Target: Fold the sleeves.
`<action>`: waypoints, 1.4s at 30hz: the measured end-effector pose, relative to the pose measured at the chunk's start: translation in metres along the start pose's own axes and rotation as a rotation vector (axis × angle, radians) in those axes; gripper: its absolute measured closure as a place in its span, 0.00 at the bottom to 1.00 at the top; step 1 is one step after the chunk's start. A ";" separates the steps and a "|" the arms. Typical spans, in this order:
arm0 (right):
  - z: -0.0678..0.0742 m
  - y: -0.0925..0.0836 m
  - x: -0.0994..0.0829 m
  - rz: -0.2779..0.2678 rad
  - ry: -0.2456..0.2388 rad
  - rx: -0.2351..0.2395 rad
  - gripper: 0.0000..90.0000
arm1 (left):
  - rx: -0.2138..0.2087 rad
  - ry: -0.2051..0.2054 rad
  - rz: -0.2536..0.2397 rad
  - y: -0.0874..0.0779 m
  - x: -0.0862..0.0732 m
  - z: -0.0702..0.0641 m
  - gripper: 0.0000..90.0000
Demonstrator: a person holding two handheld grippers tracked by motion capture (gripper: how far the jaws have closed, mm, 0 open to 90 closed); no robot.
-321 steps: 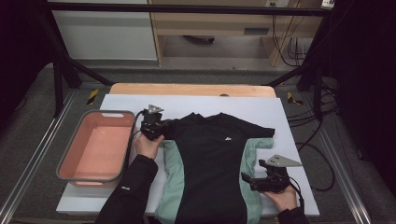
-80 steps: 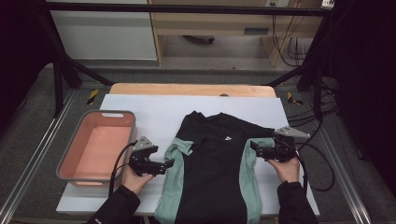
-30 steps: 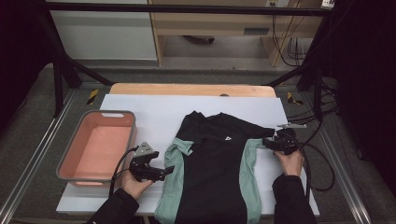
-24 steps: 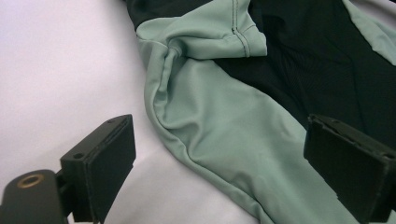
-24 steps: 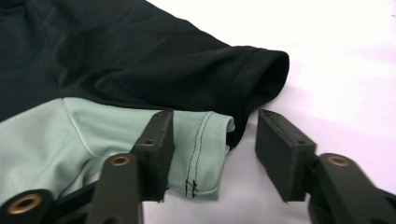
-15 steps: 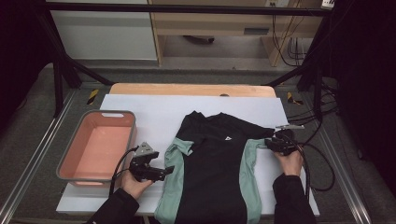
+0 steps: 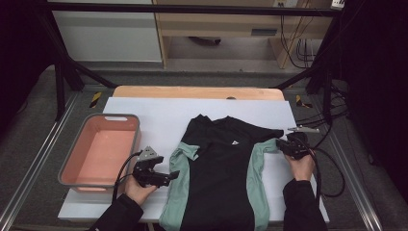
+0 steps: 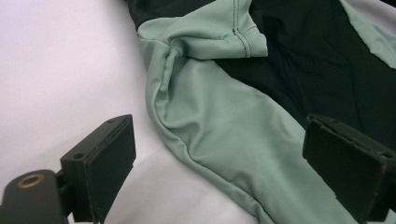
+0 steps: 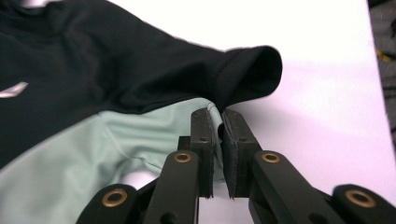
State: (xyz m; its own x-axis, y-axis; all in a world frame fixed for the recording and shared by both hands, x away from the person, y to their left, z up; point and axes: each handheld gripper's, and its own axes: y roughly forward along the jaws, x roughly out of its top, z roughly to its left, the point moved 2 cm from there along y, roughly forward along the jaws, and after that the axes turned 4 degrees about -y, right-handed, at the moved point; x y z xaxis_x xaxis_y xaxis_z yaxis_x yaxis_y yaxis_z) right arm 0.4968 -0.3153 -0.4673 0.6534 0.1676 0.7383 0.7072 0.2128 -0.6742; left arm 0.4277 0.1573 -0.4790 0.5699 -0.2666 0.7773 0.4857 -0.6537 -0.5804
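Since a moment ago my right gripper (image 9: 215,122) has just been closing, and its jaws now pinch the mint fabric under the black sleeve of the sports shirt (image 7: 219,168), near the white sheet's (image 7: 159,115) right edge. My left gripper (image 7: 161,177) stays spread by the shirt's mint side panel. At the left edge, the pink tub (image 7: 72,166) holds nothing.

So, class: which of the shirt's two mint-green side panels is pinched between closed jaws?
The mint-green panel beside the right tool, pinched under the black sleeve; the left tool merely straddles the other panel, open.
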 end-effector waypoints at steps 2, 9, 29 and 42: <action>0.005 -0.005 0.004 -0.020 -0.020 0.000 0.93 | -0.001 -0.001 -0.001 0.000 0.000 0.000 0.10; 0.036 -0.016 0.018 -0.059 -0.130 0.030 0.94 | 0.002 0.000 -0.004 0.000 0.000 0.000 0.10; 0.114 -0.012 0.029 -0.021 -0.383 0.107 0.94 | 0.001 0.003 -0.005 -0.001 0.001 0.000 0.10; 0.124 0.002 0.025 0.001 -0.367 0.163 0.86 | 0.001 0.001 -0.002 -0.001 0.001 0.000 0.10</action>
State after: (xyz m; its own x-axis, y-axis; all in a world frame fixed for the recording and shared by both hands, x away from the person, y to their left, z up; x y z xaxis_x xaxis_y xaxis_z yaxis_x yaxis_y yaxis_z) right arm 0.4809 -0.1911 -0.4482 0.4933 0.4939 0.7161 0.6356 0.3574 -0.6844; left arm 0.4280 0.1580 -0.4780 0.5686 -0.2662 0.7783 0.4869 -0.6537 -0.5793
